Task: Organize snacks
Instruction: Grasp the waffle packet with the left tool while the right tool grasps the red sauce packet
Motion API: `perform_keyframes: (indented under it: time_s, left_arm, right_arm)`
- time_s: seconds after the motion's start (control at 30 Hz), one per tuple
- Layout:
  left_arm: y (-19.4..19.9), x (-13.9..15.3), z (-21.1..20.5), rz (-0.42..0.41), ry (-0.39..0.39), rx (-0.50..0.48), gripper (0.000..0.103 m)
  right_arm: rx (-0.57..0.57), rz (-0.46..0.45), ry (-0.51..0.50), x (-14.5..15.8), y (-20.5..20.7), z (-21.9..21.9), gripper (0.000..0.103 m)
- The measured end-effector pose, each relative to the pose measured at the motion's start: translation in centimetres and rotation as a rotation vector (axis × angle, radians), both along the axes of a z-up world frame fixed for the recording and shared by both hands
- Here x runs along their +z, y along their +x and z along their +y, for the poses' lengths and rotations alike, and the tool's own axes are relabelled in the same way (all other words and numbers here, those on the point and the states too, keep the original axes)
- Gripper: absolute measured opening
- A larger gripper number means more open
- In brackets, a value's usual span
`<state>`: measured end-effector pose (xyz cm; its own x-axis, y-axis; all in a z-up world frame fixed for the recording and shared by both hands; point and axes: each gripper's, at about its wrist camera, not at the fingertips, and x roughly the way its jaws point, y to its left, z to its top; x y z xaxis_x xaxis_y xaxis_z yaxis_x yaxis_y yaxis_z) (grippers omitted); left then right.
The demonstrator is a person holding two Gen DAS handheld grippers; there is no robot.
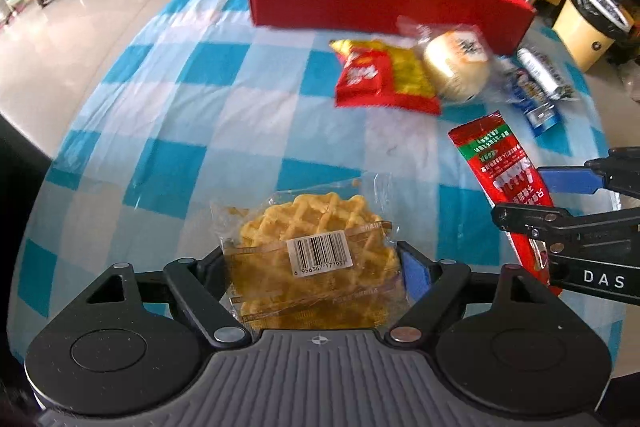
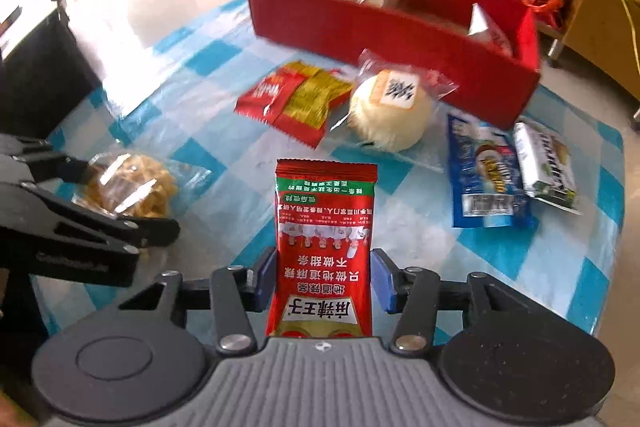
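Both tools have a snack in hand over the checked counter (image 1: 168, 115). The left tool (image 1: 316, 267) is clamped on the wrapped waffle (image 1: 316, 223); the right tool (image 2: 324, 283) is closed on the red spicy strip packet (image 2: 324, 227). I judge the pickup done; next comes carrying both to the red box (image 2: 384, 39), which already holds 2 or 3 wrapped items.

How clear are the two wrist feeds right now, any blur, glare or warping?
Left wrist: waffle pack sharp, barcode legible; red box motion-smeared; table edge bowed by the fisheye. Right wrist: red spicy strip packet crisp; round bun and blue packet soft; window glare at top left.
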<state>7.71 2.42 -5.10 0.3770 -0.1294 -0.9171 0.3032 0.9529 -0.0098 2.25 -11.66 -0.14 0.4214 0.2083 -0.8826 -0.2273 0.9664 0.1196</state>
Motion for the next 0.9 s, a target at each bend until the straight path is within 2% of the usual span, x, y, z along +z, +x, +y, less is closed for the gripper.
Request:
perform_keyframes:
  time_s: [0.2,0.27,0.43,0.53,0.67,0.73,0.8,0.87,0.9]
  left_arm:
    - [-0.2,0.8,-1.9,-0.039,0.024,-0.038,0.086]
    - [-0.5,0.4,-2.3,-0.024,0.022,-0.055,0.086]
    - [-1.3,-2.2,-3.0,0.022,0.092,-0.092,0.087]
    - [-1.4,-2.3,-2.8,0.011,0.078,-0.098,0.088]
    - [-1.6,-2.9,-2.6,0.003,0.084,-0.093,0.099]
    - [-1.4,-3.0,-2.3,0.009,0.073,-0.086,0.101]
    - [-1.4,-3.0,-2.2,0.008,0.067,-0.084,0.098]
    - [-1.5,-2.6,-2.5,0.012,0.061,-0.086,0.090]
    - [-1.6,-2.3,-2.7,0.012,0.061,-0.091,0.087]
  right_arm:
    - [-0.027,-0.011,-0.045,0.3,-0.6,-0.4,0.050]
    - [-0.023,0.007,-0.051,-0.2,-0.9,-0.3,0.050]
    - [-0.006,0.066,-0.099,-2.3,-1.5,-0.2,0.050]
    - [0.005,0.062,-0.095,-2.4,-1.5,-0.3,0.052]
    - [-0.004,0.069,-0.081,-2.7,-1.1,-0.6,0.063]
    - [-0.006,0.066,-0.079,-2.7,-1.2,-0.6,0.064]
    - [0.000,0.063,-0.085,-2.6,-1.4,-0.5,0.063]
    - [0.014,0.066,-0.085,-2.3,-1.4,-0.3,0.054]
    - [0.025,0.061,-0.098,-2.2,-1.5,0.0,0.053]
